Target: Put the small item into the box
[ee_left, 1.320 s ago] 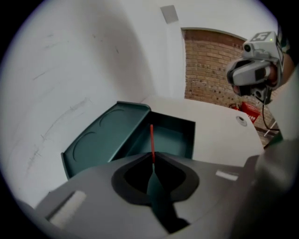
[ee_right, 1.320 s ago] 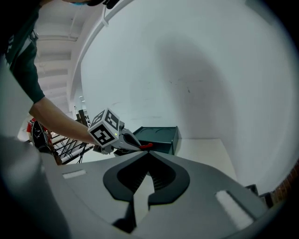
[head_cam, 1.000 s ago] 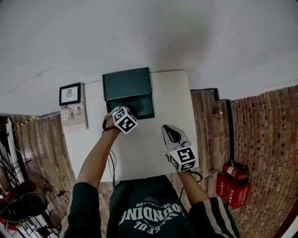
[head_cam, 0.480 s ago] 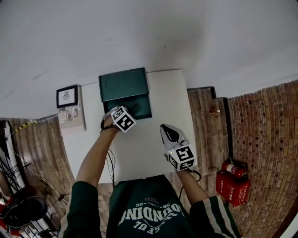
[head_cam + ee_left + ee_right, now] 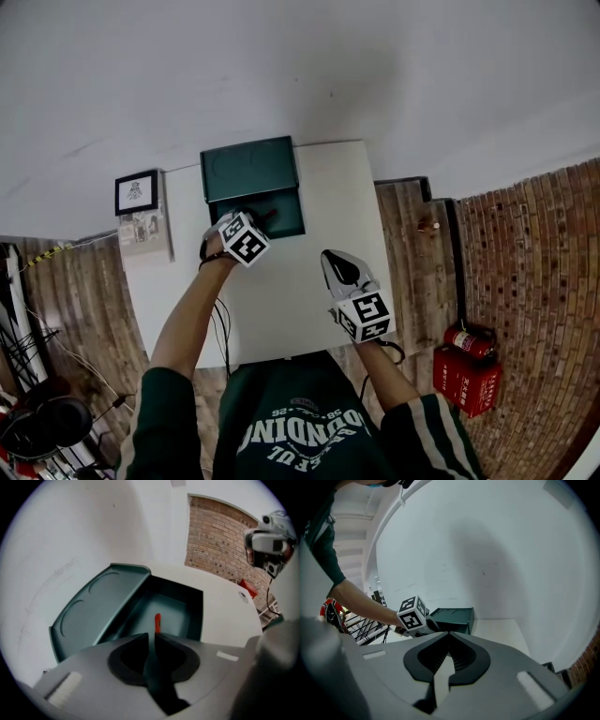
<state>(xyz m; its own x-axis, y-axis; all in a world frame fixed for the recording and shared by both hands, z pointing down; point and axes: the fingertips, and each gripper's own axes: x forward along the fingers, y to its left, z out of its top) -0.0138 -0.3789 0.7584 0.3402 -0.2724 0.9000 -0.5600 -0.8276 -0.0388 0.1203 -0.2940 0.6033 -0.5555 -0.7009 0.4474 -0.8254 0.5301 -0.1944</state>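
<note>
There is one dark green box (image 5: 93, 616), one small red item (image 5: 157, 622), one white table (image 5: 323, 183) and two grippers. The left gripper (image 5: 152, 637) hangs over the box's open tray. Its jaws are drawn to a thin slit and appear to pinch the near end of the slim red item, which pokes out over the box floor. The box is smooth and rectangular, and two shallow circles are pressed into its raised lid. The right gripper (image 5: 449, 633) is well to the right of the box, jaws together with nothing between them.

You get soft, even, fairly bright light with one dim shadow patch on the wall (image 5: 375, 94), while both gripper views bow toward black edges and the left gripper (image 5: 151, 634) blurs up close.
</note>
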